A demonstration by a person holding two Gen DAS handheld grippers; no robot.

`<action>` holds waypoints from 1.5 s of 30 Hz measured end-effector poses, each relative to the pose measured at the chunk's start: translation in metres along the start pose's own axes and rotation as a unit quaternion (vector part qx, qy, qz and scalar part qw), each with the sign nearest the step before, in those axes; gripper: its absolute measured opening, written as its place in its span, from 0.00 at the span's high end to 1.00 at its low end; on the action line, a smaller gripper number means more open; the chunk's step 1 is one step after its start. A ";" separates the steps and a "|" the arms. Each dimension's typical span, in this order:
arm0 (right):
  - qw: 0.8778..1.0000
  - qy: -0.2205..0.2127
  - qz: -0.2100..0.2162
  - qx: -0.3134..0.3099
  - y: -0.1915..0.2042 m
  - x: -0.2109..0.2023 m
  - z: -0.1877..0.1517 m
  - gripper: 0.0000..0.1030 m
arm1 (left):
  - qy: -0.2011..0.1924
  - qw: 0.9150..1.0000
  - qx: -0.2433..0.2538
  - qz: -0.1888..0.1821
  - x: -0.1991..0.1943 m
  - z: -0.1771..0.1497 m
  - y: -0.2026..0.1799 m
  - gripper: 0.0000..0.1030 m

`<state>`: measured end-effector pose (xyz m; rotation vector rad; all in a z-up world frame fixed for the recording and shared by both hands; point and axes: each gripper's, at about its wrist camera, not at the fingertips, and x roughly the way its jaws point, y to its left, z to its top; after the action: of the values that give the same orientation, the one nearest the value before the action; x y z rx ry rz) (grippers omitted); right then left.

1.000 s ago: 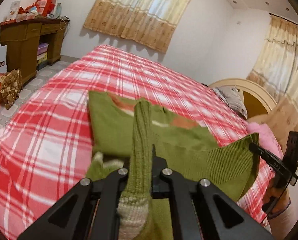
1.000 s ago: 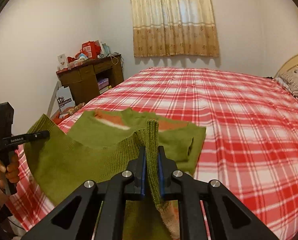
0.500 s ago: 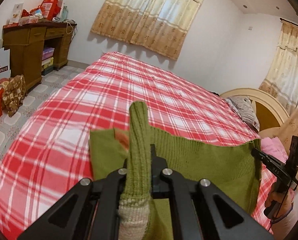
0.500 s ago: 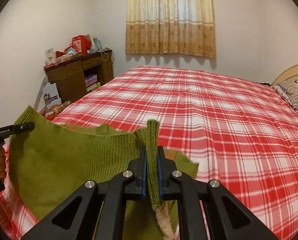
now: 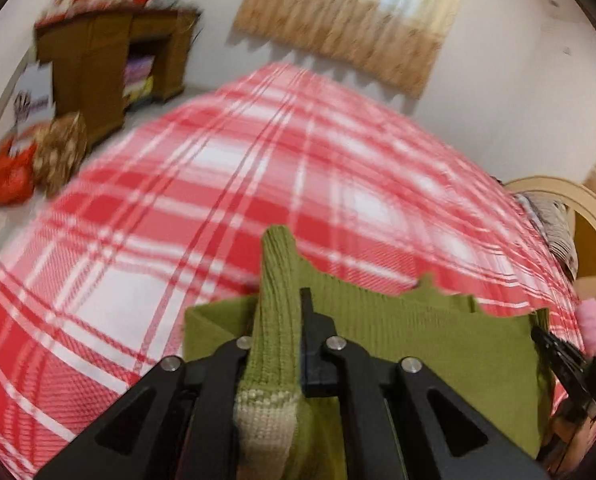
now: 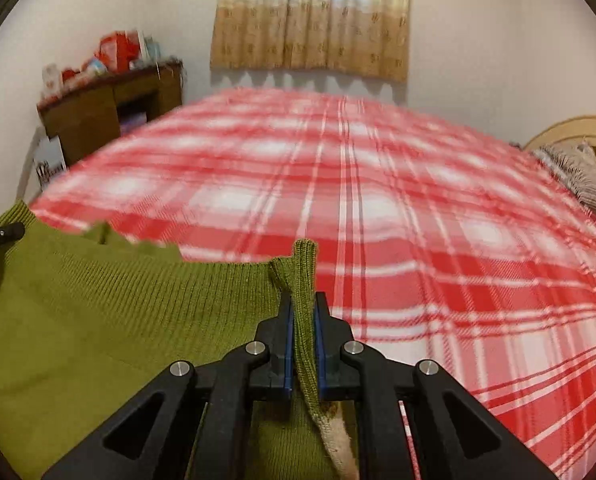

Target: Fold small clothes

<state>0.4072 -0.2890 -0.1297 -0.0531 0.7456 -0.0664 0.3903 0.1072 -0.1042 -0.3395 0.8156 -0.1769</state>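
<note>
your left gripper is clamped on a ribbed corner of the green knit sweater, the cream-tipped fold pinched between its jaws and poking out past the tips. from there the sweater's edge stretches taut to your right, over the red plaid bedspread, to your right gripper, whose blue-lined jaws are pressed together on the opposite ribbed corner. the body of the sweater hangs below and between both grippers, low over the near edge of the bed.
</note>
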 end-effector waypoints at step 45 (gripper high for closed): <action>0.984 0.019 0.067 0.165 -0.016 -0.172 -0.186 0.76 | -0.031 0.987 0.092 0.128 -0.120 -0.151 0.000 0.36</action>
<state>0.1539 -0.2960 -0.1485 0.3162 0.7661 -0.0613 0.1979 0.1067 -0.1187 -0.0647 0.7681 -0.0004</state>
